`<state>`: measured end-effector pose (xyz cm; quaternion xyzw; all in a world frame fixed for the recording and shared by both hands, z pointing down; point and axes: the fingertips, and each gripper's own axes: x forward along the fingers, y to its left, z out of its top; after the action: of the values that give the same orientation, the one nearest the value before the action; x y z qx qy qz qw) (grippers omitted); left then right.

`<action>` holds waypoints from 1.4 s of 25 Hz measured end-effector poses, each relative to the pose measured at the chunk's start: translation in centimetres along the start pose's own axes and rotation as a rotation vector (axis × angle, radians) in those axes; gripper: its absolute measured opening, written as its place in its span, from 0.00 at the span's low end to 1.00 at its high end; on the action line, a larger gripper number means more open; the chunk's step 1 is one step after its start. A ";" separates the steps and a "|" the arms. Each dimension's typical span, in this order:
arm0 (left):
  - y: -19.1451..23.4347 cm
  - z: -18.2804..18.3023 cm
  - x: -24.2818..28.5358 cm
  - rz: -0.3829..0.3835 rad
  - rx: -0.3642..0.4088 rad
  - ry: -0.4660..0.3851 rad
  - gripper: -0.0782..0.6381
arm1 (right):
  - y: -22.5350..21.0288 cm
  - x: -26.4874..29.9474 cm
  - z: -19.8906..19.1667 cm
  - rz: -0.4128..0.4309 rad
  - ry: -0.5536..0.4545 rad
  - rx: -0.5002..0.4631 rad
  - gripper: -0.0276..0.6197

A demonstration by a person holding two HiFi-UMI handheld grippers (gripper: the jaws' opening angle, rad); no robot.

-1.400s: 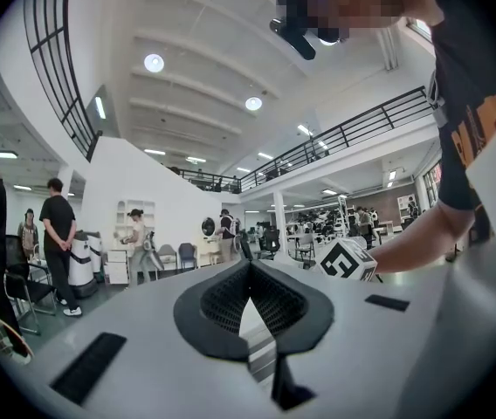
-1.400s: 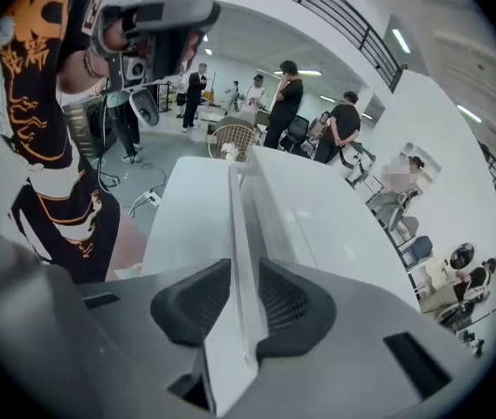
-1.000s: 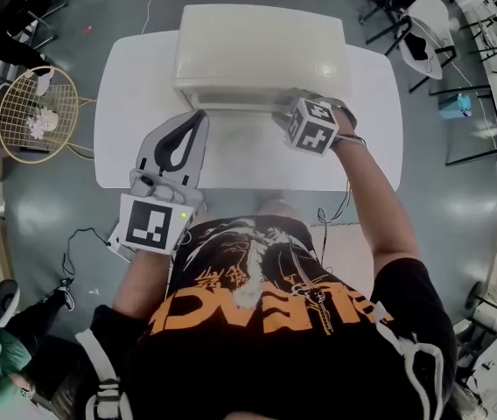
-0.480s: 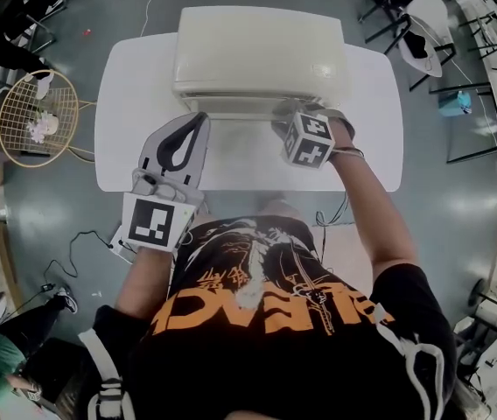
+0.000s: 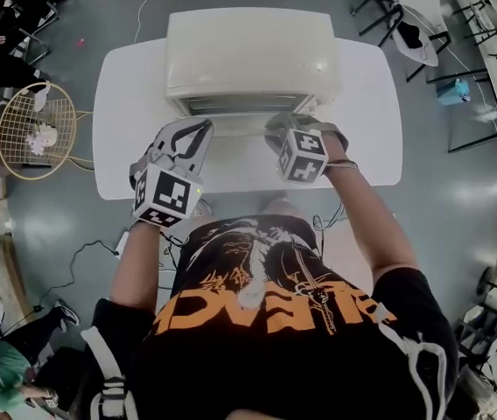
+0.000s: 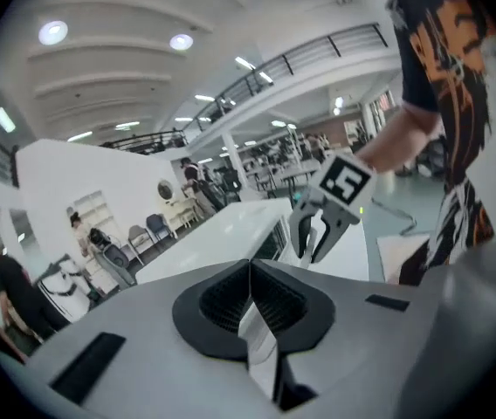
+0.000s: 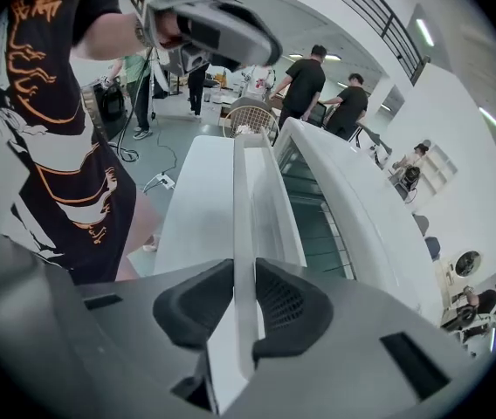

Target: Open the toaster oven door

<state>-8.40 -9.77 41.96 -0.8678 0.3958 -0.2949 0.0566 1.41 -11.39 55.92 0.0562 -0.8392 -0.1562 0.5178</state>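
Toaster oven in cream metal, box-shaped (image 5: 248, 55), sits at the 12 o'clock edge of the white rounded worktop (image 5: 367, 121), with its front turned toward 6 o'clock. From the head view I see both claws up at that front, the right one toward the 3 o'clock end and the left one toward the 9 o'clock end.

In the right gripper view, the right claw (image 7: 246, 273) has the long white bar handle (image 7: 241, 190) running lengthwise between its black ribbed pads (image 7: 290, 308). The jaws are closing, and I read the pads as lying against both sides of the bar. Just to the 3 o'clock side of the handle in that view is the glass door (image 7: 313, 221), with thin rack lines showing behind it. Whether the door stands ajar I cannot tell.

The left claw (image 6: 249, 269) is over the worktop near the toaster oven, apart from the handle. Its own view shows the jaws pressed together with nothing between them.

On the grey floor (image 5: 458, 208), at 9 o'clock of the worktop, stands a round gold wire basket (image 5: 37, 128). At 6 o'clock is the person's black T-shirt with orange print (image 5: 266, 313).
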 end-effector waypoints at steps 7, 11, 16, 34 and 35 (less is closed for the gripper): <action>-1.5 -5.8 4.9 -0.165 0.479 0.358 0.24 | 1.5 -0.7 0.2 0.040 0.009 0.025 0.18; -2.2 -8.0 6.2 -0.258 0.586 0.467 0.23 | 2.1 -0.6 0.1 0.043 0.010 0.031 0.18; -3.2 -9.0 6.1 -0.370 0.576 0.522 0.21 | 2.7 -0.5 0.1 0.054 0.008 0.045 0.19; -5.0 -12.3 6.3 -0.444 0.523 0.605 0.18 | 4.6 -1.2 0.7 0.057 0.000 0.053 0.19; -5.1 -12.3 6.2 -0.443 0.519 0.604 0.18 | 4.6 -1.8 1.4 0.059 -0.031 0.067 0.18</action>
<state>-8.71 -9.10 56.70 -0.7637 0.1123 -0.6293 0.0897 1.25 -6.31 55.27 0.0461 -0.8533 -0.1136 0.5068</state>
